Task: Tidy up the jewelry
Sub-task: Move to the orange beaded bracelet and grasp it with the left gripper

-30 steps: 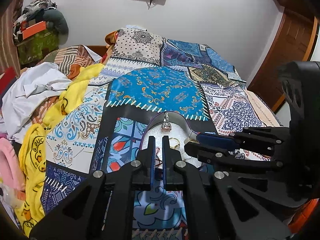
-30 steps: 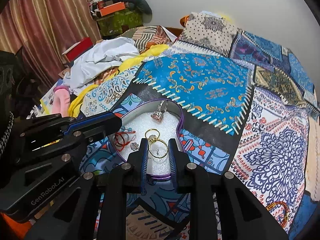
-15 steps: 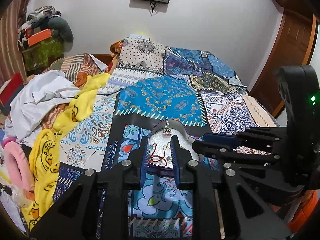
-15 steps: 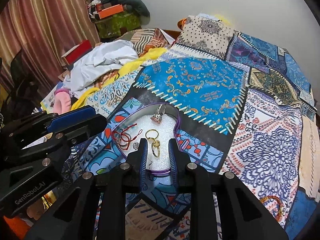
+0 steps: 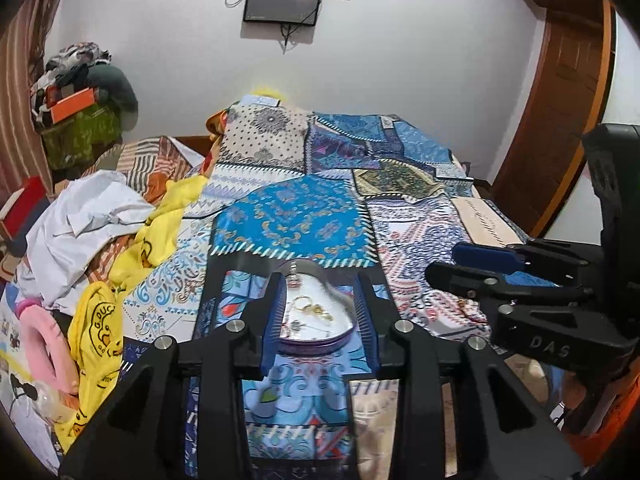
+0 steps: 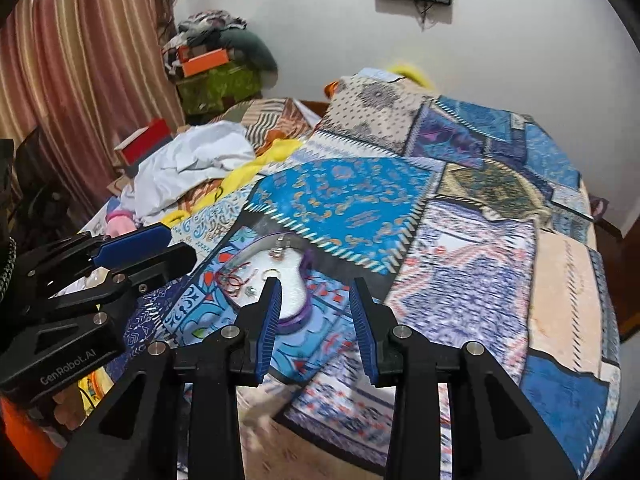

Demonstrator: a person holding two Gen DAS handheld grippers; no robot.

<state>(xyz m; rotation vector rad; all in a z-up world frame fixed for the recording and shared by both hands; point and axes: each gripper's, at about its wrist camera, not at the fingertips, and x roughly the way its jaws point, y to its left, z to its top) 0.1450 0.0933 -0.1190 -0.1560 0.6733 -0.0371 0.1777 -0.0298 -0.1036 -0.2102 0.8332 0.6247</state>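
Observation:
A heart-shaped tray (image 5: pixel 316 342) with a purple rim and white lining lies on the patchwork bedspread. It holds gold rings (image 5: pixel 308 305), a silver pendant (image 5: pixel 294 278) and, in the right wrist view, a red cord (image 6: pixel 232 278). The tray also shows in the right wrist view (image 6: pixel 298 312). My left gripper (image 5: pixel 320 316) is open and empty, raised above the tray's near side. My right gripper (image 6: pixel 316 312) is open and empty, raised to the right of the tray. Each gripper shows in the other's view, the right one (image 5: pixel 480 268) and the left one (image 6: pixel 152 248).
A patchwork bedspread (image 5: pixel 304 220) covers the bed. A heap of white, yellow and pink clothes (image 5: pixel 92 232) lies along the left side. Pillows (image 5: pixel 272 136) sit at the head. A wooden door (image 5: pixel 560 120) stands at the right, curtains (image 6: pixel 80 80) at the left.
Both grippers have opened wide and lifted back from the tray. The gold rings that were between the right fingers now lie in the tray.

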